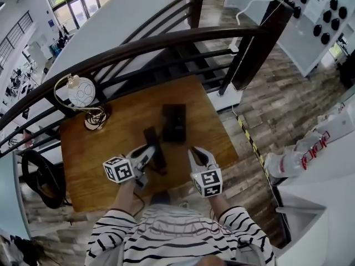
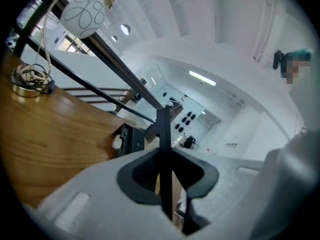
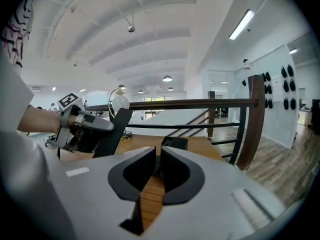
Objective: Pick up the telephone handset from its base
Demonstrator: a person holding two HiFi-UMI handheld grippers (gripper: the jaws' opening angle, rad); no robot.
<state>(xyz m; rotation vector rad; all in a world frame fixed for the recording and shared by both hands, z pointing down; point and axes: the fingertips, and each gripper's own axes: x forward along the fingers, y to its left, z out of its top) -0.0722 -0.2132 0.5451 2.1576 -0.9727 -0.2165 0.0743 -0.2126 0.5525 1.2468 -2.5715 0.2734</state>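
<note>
The wooden table (image 1: 105,143) stands against a dark railing (image 1: 138,47), and it carries everything that matters here. A lamp (image 1: 82,91) with a round white shade sits at the tabletop's far left corner. The black phone base (image 1: 173,123) rests near the middle of the tabletop, a little toward the far edge, and its cradle looks empty.

The handset (image 1: 151,137) is off the base, just to its left and nearer the front edge. It is held clear of the wood and tilted, with one end up. The left gripper (image 1: 147,153) is clamped on it, and in that gripper's own view the handset shows as a thin dark slab pinched edge-on between the pads. The right gripper (image 1: 199,155) hangs over the tabletop's near right part. Its jaws are drawn almost together with nothing between them, only bare wood beyond.

We judge the pick-up itself to be done, or very nearly so. What follows calls for a firm left grip, since the hold is on a narrow edge, and for carrying the handset clear of the base. The right gripper need only stay out of the way.
</note>
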